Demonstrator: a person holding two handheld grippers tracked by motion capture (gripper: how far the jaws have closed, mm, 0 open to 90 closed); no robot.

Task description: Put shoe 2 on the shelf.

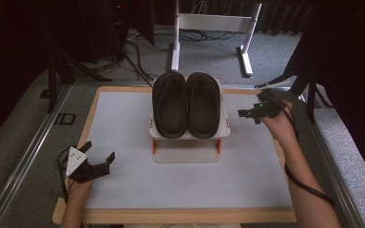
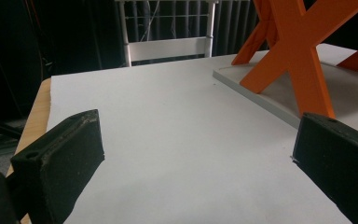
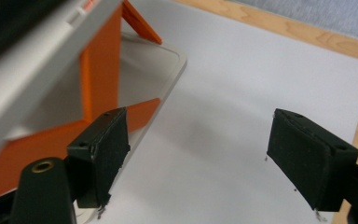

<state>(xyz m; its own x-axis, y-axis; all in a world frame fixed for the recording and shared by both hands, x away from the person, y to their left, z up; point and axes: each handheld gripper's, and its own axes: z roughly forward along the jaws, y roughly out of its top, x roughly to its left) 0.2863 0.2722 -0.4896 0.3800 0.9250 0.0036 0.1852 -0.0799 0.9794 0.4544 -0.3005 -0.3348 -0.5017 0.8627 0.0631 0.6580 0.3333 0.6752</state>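
Observation:
Two black slippers (image 1: 186,103) lie side by side on the top shelf of a small white rack (image 1: 188,156) with orange legs (image 2: 291,51), in the middle of the table. My left gripper (image 1: 99,154) rests low at the table's front left, jaws open and empty, its pads (image 2: 60,161) wide apart over the white mat. My right gripper (image 1: 248,115) hovers right of the rack, level with the slippers. It is open with nothing between its fingers (image 3: 105,149), and it looks down past the rack's orange leg (image 3: 100,79).
A white mat (image 1: 123,123) covers the wooden table (image 1: 71,216). Beyond the far edge stand white desk legs (image 1: 209,28) and floor cables (image 1: 138,61). Dark stands and curtains flank both sides. A cable trails along my right forearm (image 1: 309,185).

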